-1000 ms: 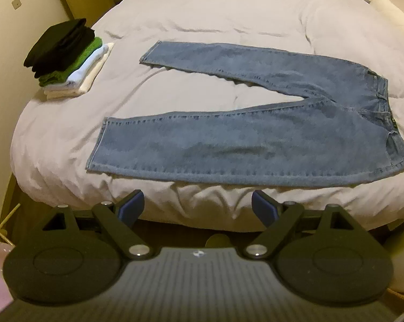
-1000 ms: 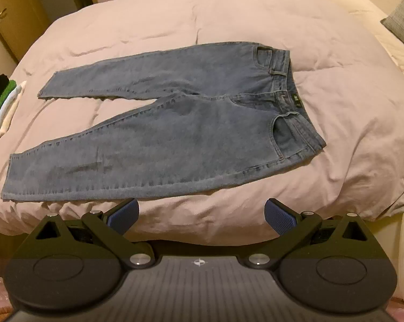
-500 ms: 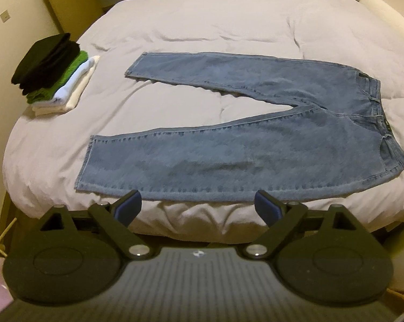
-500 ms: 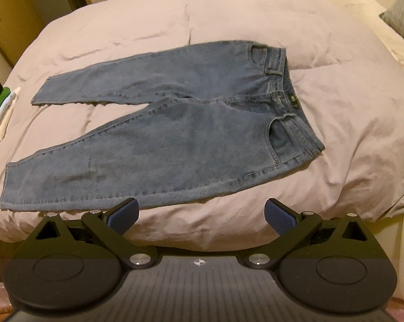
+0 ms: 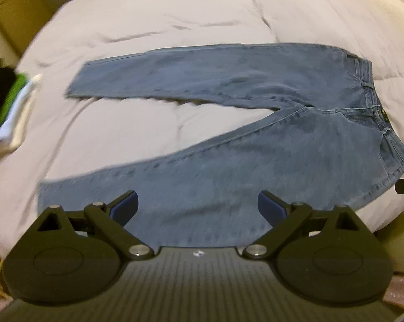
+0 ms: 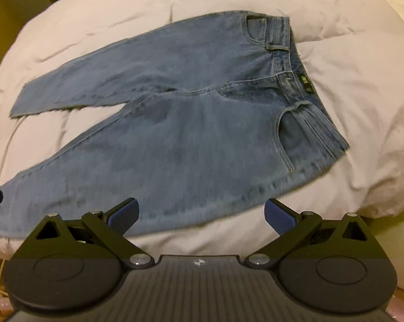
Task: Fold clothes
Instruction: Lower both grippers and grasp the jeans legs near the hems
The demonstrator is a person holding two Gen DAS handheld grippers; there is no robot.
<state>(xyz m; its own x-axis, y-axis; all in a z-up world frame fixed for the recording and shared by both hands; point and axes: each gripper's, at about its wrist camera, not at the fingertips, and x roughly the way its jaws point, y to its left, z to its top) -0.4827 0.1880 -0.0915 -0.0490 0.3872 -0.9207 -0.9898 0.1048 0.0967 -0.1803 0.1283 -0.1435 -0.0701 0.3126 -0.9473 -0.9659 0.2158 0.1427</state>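
Jeans [image 5: 255, 145], blue denim, lie spread flat on a bed covered by a pale grey-lilac duvet [image 5: 175, 26]; the front faces up, with the waistband [image 6: 290, 61] at the right end and the two legs running away from it to the left; the legs part in a narrow V, so a wedge of duvet shows between them; a dark label [image 6: 305, 81] sits inside the waistband, and a curved front pocket [image 6: 285, 139] opens just below it on the near leg; the near leg runs along the near edge of the bed, its hem [image 5: 42, 201] at the far left.

A stack of folded clothes [image 5: 6, 107], black on top, then green, then white, sits on the duvet well to the left of the jeans' far leg hem; it is blurred and partly cut off by the frame edge.

The left hand-held gripper [image 5: 198, 205] hovers over the near leg of the jeans, its blue-padded fingers [image 5: 125, 205] spread wide with nothing between them; the right hand-held gripper [image 6: 202, 214] hovers near the lower edge of the same leg, toward the waistband end, its fingers [image 6: 278, 216] likewise spread wide and gripping nothing; whether either touches the denim cannot be told.
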